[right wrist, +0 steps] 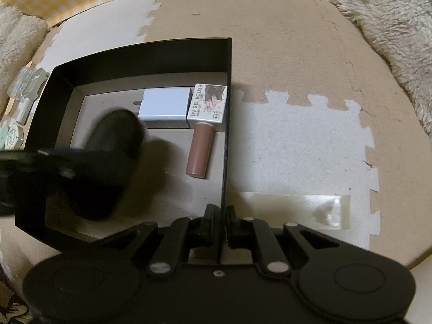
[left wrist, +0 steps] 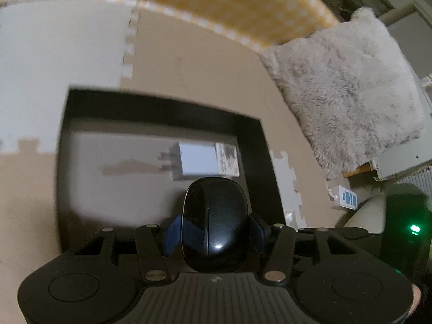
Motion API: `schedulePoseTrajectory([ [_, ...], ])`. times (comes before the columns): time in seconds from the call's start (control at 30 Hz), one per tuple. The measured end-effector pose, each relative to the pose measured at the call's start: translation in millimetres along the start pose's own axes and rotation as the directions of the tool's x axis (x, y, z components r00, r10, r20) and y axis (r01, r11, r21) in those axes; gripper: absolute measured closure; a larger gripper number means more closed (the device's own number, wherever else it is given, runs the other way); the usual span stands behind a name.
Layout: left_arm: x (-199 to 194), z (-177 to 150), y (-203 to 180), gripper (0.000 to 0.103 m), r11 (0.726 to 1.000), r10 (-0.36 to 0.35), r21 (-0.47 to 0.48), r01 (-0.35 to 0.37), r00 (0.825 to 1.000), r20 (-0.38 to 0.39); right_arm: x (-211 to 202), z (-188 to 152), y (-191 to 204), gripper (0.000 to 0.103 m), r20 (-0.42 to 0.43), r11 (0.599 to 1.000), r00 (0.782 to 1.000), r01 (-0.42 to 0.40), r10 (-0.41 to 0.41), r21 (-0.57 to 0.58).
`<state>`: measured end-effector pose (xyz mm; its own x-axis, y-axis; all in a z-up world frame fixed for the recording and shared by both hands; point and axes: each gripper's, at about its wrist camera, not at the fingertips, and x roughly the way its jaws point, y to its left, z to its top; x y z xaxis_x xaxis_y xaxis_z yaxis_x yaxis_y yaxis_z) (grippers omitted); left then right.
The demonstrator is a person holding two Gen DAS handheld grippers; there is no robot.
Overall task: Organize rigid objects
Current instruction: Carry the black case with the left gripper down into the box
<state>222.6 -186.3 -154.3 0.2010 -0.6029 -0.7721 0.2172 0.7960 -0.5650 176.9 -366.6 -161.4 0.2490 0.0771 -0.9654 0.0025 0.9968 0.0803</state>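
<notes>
- Left hand-held gripper (left wrist: 214,229) pinched a black computer mouse (left wrist: 214,221) across its sides, blue pads on both flanks; the grip looked firm and centred.
- Mouse hung above the open black box (left wrist: 253,145), over its near-left part in the right wrist view (right wrist: 113,145), blurred and not yet set down.
- Mouse's long axis ran along the line of the fingers, away from the left camera; its rounded far end pointed toward the white charger (left wrist: 197,162). Which end was the button end, I could not tell for certain.
- Right hand-held gripper (right wrist: 222,221) was pressed together on the box's right wall (right wrist: 226,162), seemingly steadying the box.
- Already in the box: the white charger (right wrist: 164,106), lying flat with its prongs toward the left wall, and a gel polish bottle (right wrist: 205,124) just beside it, touching or nearly so.
- Bottle's long axis ran parallel to the right wall, brown cap (right wrist: 199,152) toward the right camera, white labelled body toward the far wall.
- Judged progress: two items placed, a third in transit; roughly midway or later.
- Possibly left: small pale items (right wrist: 20,102) outside the box's left wall, too small and distorted to identify.
- Box sat on a foam puzzle floor mat (right wrist: 297,145), not a table; a furry cushion (left wrist: 345,86) lay well apart.
</notes>
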Motion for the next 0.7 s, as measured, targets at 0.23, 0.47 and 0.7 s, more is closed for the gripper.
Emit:
schedulePoseTrajectory([
  [0.23, 23.0, -3.3, 7.0, 0.049, 0.997, 0.024, -0.078, -0.022, 0.999, 0.027, -0.4, -1.0, -0.2, 0.093, 0.002, 1.0, 1.0, -0.004, 0.004, 0.003],
  [0.47, 26.1, -1.1, 4.8, 0.038, 0.992, -0.026, -0.126, 0.032, 0.999, 0.045, -0.6, -1.1, -0.1, 0.092, 0.002, 1.0, 1.0, -0.004, 0.004, 0.002],
  [0.7, 22.0, -0.6, 3.1, 0.035, 0.99, -0.034, -0.134, 0.039, 0.999, 0.037, -1.0, -1.1, 3.0, 0.092, 0.004, 1.0, 1.0, 0.0, 0.0, -0.003],
])
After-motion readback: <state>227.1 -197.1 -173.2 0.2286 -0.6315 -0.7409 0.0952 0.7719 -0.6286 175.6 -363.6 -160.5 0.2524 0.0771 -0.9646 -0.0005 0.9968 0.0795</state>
